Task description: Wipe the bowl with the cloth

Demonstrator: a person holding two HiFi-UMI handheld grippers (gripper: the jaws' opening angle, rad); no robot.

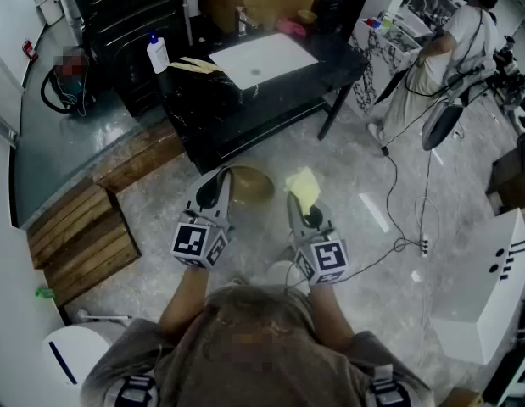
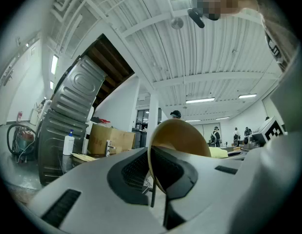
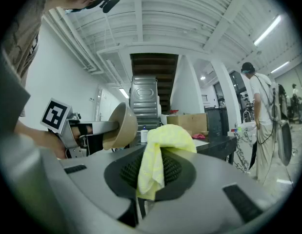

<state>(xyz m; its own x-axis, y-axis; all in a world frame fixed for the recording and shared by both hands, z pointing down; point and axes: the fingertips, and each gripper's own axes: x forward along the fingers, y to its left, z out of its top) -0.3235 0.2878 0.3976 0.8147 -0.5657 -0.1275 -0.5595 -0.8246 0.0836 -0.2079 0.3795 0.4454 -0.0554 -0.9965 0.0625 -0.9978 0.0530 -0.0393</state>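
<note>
I hold a tan bowl (image 1: 248,185) in my left gripper (image 1: 218,186), whose jaws are shut on its rim; in the left gripper view the bowl (image 2: 179,139) stands on edge between the pads. My right gripper (image 1: 301,200) is shut on a yellow cloth (image 1: 304,186), which bunches above the jaws in the right gripper view, cloth (image 3: 159,152). From that view the bowl (image 3: 122,126) hangs to the left, apart from the cloth. Both grippers are held in the air over the floor, side by side, a short gap between bowl and cloth.
A black table (image 1: 270,83) with a white board (image 1: 262,58) and a pump bottle (image 1: 157,53) stands ahead. Wooden pallets (image 1: 84,236) lie at left. Cables (image 1: 398,227) run across the floor at right, where a person (image 1: 440,49) stands by a counter.
</note>
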